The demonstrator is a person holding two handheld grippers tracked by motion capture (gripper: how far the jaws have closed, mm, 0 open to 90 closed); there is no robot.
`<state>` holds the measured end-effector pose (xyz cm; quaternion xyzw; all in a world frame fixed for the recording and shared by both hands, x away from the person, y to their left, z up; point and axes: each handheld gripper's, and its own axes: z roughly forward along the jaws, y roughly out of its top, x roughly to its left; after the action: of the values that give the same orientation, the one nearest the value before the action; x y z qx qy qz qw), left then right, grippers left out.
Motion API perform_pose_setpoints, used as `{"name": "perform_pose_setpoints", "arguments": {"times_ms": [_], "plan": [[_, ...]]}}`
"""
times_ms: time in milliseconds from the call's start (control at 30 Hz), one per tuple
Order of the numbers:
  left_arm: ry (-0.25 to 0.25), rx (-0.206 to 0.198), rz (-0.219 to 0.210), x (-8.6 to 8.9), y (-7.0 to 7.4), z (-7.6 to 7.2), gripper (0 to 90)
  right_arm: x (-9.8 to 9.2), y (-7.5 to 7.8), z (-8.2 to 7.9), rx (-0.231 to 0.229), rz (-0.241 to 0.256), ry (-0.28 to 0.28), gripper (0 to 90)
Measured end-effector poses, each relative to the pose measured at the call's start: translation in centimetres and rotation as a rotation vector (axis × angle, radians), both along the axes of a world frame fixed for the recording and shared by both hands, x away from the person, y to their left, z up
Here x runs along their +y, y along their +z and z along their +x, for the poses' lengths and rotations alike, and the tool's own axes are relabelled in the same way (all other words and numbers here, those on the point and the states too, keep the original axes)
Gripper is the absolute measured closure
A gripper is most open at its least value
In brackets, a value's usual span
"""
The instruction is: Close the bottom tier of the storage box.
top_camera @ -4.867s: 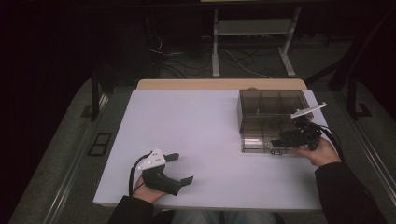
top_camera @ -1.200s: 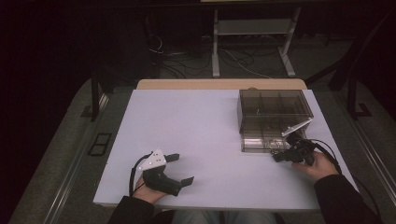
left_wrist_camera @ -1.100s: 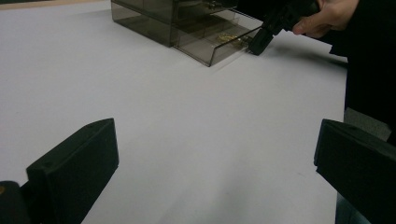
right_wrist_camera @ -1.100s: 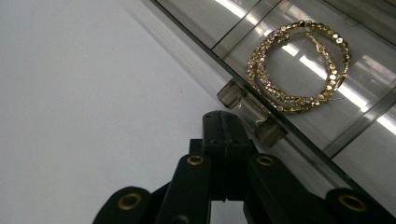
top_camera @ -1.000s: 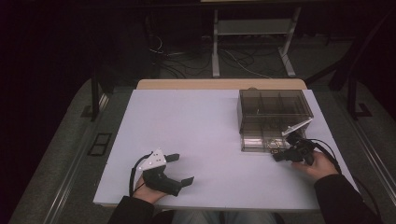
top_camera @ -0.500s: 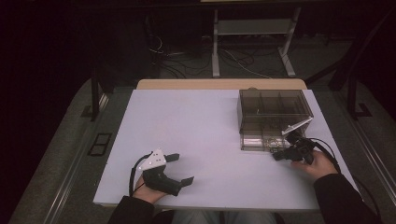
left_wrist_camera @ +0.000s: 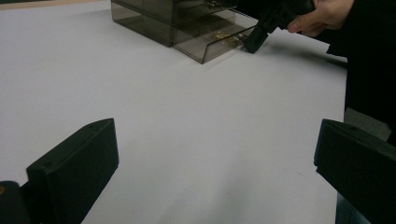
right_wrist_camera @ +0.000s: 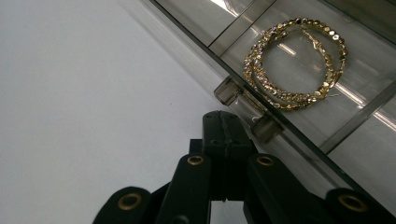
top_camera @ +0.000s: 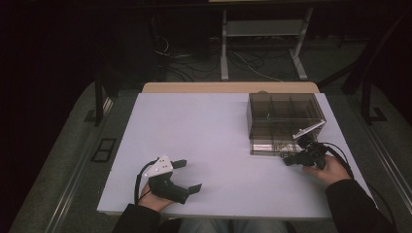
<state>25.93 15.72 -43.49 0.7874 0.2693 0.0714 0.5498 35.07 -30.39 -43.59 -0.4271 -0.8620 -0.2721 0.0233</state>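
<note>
A smoky clear drawer box [top_camera: 284, 116] stands at the table's right side. Its bottom drawer [top_camera: 268, 145] sticks out a little and holds gold beaded hoops [right_wrist_camera: 294, 65]. My right gripper [top_camera: 286, 161] is shut, low on the table, its tips right against the drawer's small clear handle [right_wrist_camera: 245, 109] with nothing visible between the jaws. In the right gripper view the shut tips [right_wrist_camera: 224, 120] sit just left of the handle. My left gripper [top_camera: 190, 175] rests open at the front left, far from the box. The left gripper view shows the drawer [left_wrist_camera: 215, 44] and the right gripper [left_wrist_camera: 252, 44] far off.
The white table top [top_camera: 209, 131] stretches bare between the two grippers. A wooden edge [top_camera: 228, 87] runs along the back. Beyond the table lie cables and a metal stand [top_camera: 262, 34] on the dark floor.
Since the oldest frame my right gripper has dropped and drawn back from beside the box to the drawer front. Over the last second almost nothing moves. The left gripper stays put.
</note>
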Motion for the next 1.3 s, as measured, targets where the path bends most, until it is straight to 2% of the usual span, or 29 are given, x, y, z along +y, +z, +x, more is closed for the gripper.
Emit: {"name": "perform_pose_setpoints", "arguments": {"times_ms": [467, 1300], "plan": [[0.001, 0.0, 0.0, 0.0, 0.0, 0.0, 0.0, -0.1, 0.0, 0.7, -0.003, 0.004, -0.017, 88.9], [0.0, 0.0, 0.0, 0.0, 0.0, 0.0, 0.0, -0.6, -0.3, 1.8, -0.015, 0.041, -0.065, 88.9]]}}
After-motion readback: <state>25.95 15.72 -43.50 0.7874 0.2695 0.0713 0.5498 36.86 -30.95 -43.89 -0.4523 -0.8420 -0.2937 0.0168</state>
